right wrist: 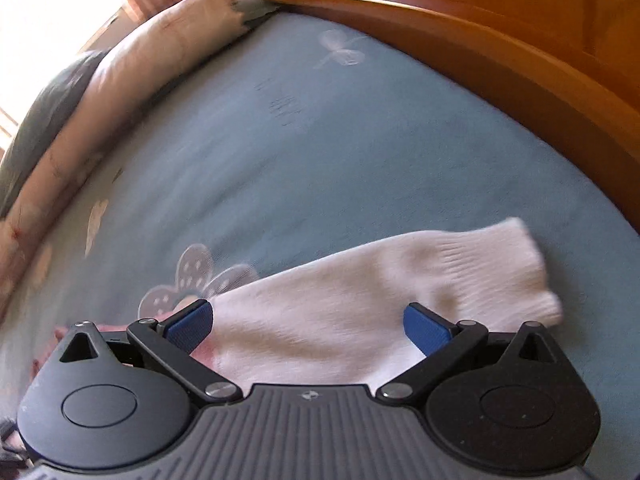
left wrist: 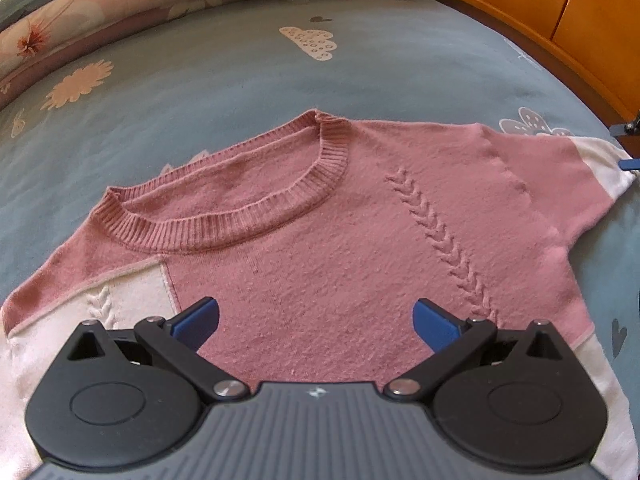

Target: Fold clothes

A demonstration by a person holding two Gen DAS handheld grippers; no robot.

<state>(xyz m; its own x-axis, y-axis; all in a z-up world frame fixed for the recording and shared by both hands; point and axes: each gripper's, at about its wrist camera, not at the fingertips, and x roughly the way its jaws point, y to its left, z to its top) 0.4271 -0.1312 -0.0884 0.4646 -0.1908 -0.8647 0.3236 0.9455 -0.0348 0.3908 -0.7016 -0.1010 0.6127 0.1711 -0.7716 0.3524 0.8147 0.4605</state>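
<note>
Sweater (left wrist: 320, 240) lies flat on bed (left wrist: 240, 80), neckline (left wrist: 224, 204) twd far side. Quilt roll (left wrist: 100, 20) behind at far left; headboard (left wrist: 560, 20) along right. Sleeve (right wrist: 400, 292) extends twd headboard.

Pink knit sweater (left wrist: 320, 240) with ribbed round collar, spread flat, front up, on blue bedsheet. White sleeve (right wrist: 400, 288) stretched out sideways, cuff ribbed.
</note>
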